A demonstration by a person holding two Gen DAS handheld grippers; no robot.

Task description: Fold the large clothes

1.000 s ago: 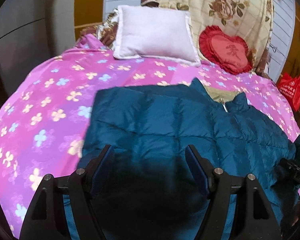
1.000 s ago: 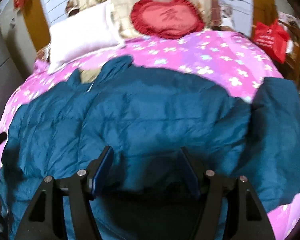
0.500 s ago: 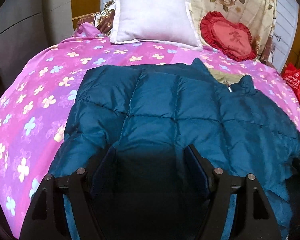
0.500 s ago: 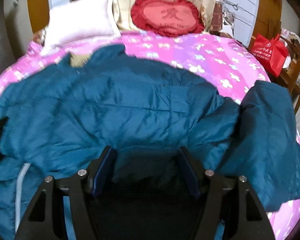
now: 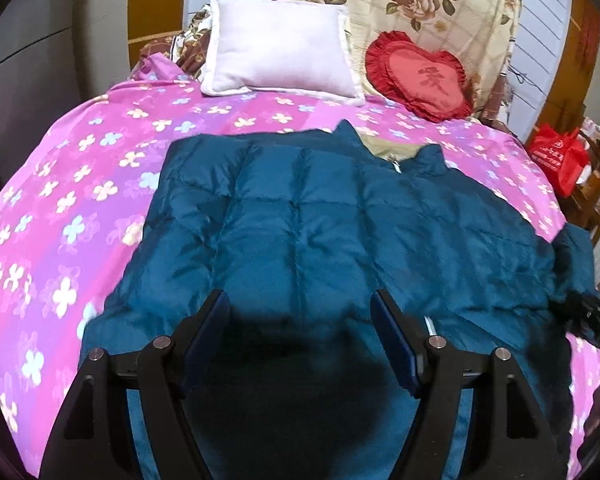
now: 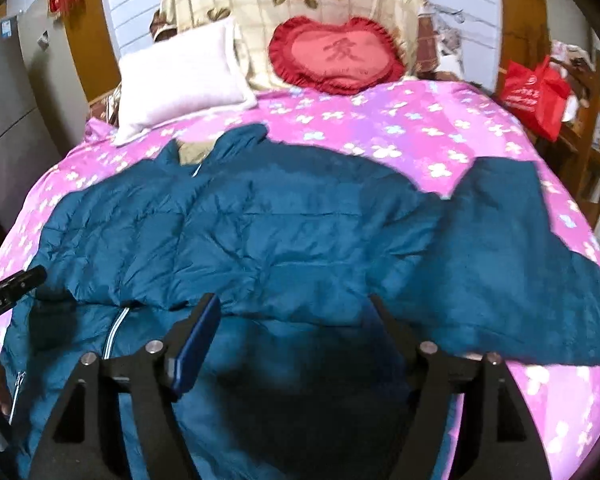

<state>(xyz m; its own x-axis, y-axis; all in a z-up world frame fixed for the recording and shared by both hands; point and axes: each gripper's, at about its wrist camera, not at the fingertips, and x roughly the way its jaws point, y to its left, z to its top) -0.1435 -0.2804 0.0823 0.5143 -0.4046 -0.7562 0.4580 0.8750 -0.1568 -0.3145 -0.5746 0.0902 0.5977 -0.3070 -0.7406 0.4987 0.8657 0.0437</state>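
A teal quilted jacket lies spread on the pink flowered bedspread, below a white pillow and a red heart cushion. The left gripper hangs over it with fingers spread, pinching nothing. The right gripper has just been opening, with only jacket fabric below the gap.

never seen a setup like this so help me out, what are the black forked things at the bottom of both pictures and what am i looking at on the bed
The black forks are hand-held tongs: a person carries one in each hand, and each has a wide-angle camera looking forward along its two fingers. So one picture is taken from the left tongs and the other from the right tongs.

On the pink flowered bedspread a big teal puffer jacket lies spread, zipper side up, with one sleeve stretched out to the side. Farther back are a white pillow and a red heart cushion; a red bag sits beside the bed.

Both tongs are open above the jacket's near edge, holding nothing. The right pair has just been opening wider.
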